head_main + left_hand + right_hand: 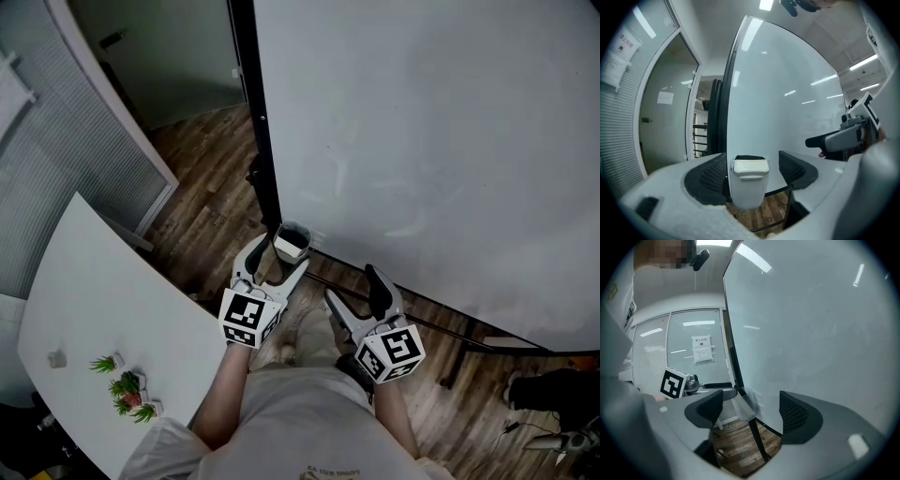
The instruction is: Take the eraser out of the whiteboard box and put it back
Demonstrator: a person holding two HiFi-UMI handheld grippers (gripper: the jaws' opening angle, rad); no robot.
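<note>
Item: eraser (750, 168), smooth white plastic block with rounded corners, black felt strip on its far face, toward the glossy whiteboard (422, 141). Location: seated in the whiteboard box (747, 194), a pale, slightly tapered plastic pocket at the board's lower left corner. Its top edge runs left to right along the board; its depth is hidden by the pocket. Left gripper (278, 262): ribbed black pads spread either side of the box, not pressing. Right gripper (356, 291): jaws apart, nothing between, nearer right.
</note>
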